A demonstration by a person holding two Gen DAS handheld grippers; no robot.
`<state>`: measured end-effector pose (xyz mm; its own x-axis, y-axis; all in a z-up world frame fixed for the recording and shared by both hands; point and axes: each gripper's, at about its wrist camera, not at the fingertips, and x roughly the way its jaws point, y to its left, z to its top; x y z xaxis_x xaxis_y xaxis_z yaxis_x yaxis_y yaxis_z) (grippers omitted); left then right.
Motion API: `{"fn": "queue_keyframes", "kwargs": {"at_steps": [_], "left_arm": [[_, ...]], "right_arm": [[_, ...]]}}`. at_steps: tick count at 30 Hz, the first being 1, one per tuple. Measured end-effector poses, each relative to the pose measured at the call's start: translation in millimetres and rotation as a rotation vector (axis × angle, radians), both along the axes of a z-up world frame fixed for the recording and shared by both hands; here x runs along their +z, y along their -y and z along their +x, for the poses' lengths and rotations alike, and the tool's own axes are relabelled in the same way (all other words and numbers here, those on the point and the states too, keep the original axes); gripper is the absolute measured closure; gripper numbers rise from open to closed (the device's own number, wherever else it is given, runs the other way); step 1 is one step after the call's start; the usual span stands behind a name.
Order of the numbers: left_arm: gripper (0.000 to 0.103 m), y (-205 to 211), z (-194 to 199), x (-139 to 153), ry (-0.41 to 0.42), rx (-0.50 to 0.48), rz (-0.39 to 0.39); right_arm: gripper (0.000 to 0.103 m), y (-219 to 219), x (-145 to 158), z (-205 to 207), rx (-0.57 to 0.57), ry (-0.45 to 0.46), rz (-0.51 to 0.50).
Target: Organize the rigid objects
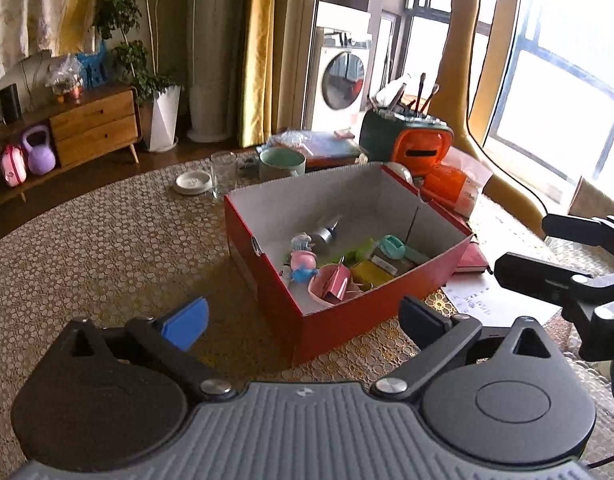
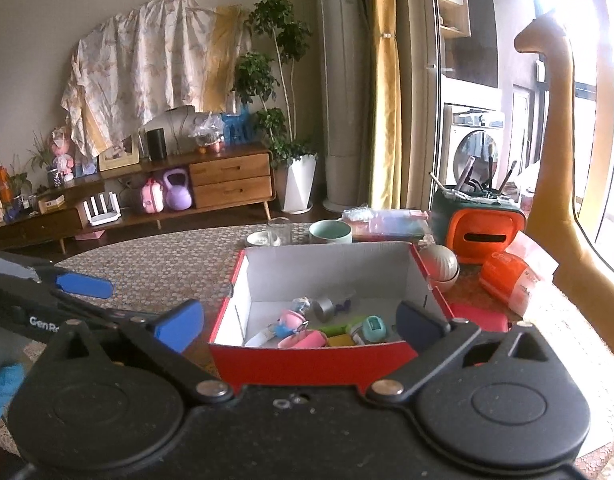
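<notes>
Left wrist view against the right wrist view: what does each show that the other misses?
Only the left wrist view shows the printed paper beside the box. Only the right wrist view shows the white router on the low cabinet and a blue object at the table edge. Both show the red box of small items, the glass, the mint bowl, and both grippers, left gripper and right gripper, open and empty.
</notes>
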<state>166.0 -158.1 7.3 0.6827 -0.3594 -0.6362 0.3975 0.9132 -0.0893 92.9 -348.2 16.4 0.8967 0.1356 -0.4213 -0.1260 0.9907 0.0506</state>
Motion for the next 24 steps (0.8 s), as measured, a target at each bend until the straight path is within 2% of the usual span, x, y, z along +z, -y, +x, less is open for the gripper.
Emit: {"fn": "queue_keyframes", "kwargs": {"at_steps": [6, 10, 14, 24], "left_arm": [[0.001, 2, -19, 5, 0.071, -0.002, 0.033], [0.001, 4, -28, 5, 0.090, -0.015, 0.055], [0.001, 4, -31, 0, 0.068, -0.030, 0.048], [0.001, 12, -43, -5, 0.080, -0.074, 0.032]], "right_arm": [[0.000, 1, 0, -13, -0.018, 0.019, 0.021], [0.000, 4, 0, -20, -0.034, 0.022, 0.029], [0.000, 5, -2, -26, -0.044, 0.018, 0.029], [0.000, 6, -10, -31, -0.066, -0.002, 0.027]]}}
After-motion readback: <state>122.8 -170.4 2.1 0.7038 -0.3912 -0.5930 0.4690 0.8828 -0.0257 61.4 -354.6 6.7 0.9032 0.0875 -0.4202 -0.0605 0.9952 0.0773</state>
